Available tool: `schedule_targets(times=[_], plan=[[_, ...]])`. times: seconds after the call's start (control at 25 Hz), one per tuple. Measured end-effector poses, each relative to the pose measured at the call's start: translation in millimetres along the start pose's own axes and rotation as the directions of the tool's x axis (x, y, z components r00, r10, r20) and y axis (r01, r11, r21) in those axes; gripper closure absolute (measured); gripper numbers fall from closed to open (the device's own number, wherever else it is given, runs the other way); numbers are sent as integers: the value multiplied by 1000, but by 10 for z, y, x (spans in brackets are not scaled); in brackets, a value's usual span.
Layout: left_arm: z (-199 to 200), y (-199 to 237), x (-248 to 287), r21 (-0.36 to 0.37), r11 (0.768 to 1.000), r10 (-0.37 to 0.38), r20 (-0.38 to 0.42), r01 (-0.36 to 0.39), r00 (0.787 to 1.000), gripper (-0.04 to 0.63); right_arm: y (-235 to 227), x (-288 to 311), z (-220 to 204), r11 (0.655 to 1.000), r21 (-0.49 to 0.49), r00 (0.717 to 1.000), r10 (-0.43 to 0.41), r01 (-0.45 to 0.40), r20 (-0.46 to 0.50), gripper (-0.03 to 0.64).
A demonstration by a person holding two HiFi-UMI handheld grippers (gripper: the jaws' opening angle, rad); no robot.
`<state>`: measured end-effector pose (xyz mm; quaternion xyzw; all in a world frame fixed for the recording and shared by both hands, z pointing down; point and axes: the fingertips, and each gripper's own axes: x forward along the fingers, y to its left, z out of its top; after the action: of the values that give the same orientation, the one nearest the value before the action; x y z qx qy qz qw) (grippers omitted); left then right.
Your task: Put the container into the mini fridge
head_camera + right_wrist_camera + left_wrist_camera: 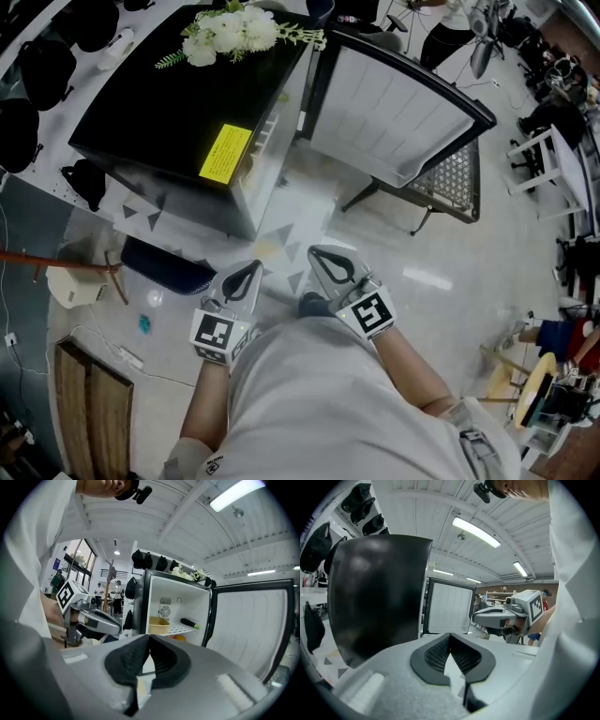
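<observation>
Black ribbed pads meet tip to tip on both tools. The left gripper (450, 639) has its jaws closed on nothing, and the right gripper (149, 639) has its jaws closed and empty as well. In the head view both are held low and near my operator's body, left gripper (248, 272) beside right gripper (323, 258), over bare floor (450, 272).

The container (159, 626), a pale yellow tub, is already inside the mini fridge (178, 103). It stands on the wire shelf (182, 629), at the shelf's left end. A dark stick-shaped item with a green tip (190, 623) lies on the same shelf to its right, apart from it. Something orange (178, 638) shows below the shelf; I cannot identify it.

I judge placement complete. The remaining step is closing the door (394, 103), which stands wide open to the right of the cabinet with its white inner face toward me.

Procedure, as I would run it:
- Keep both sets of jaws closed, so that a blunt tip contacts the door.
- Use the right gripper, as it is nearer the door.
- Reach around the door's free right edge and press on its outer face.
- Swing it slowly, because the flowers (230, 33) rest loose on the fridge top.
- Confirm the container clears the door liner before seating the seal.
</observation>
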<state>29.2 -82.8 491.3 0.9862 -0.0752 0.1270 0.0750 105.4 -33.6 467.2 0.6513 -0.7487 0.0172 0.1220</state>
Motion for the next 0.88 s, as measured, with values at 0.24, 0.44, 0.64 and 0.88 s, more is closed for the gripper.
schedule_targets(times=[0.24,0.44,0.64,0.88], plan=[[53,-6,7,-12,1000,-4,21,4,1000,586,-9,-49,-27,1000,26,1000,-9,8,15,614],[67,2,-12,-11,1000,8,35,-7,999,586,-42,-87,-43,999,40,1000,-15,14,18,614],[60,-1,-5,-8,1000,15,35,-15,999,586,-30,-88,-95,999,40,1000,-4,4,-5,614],[57,1,8,-6,1000,25,34,-25,999,586,-50,-105,-115,998,56,1000,-8,9,-3,614]])
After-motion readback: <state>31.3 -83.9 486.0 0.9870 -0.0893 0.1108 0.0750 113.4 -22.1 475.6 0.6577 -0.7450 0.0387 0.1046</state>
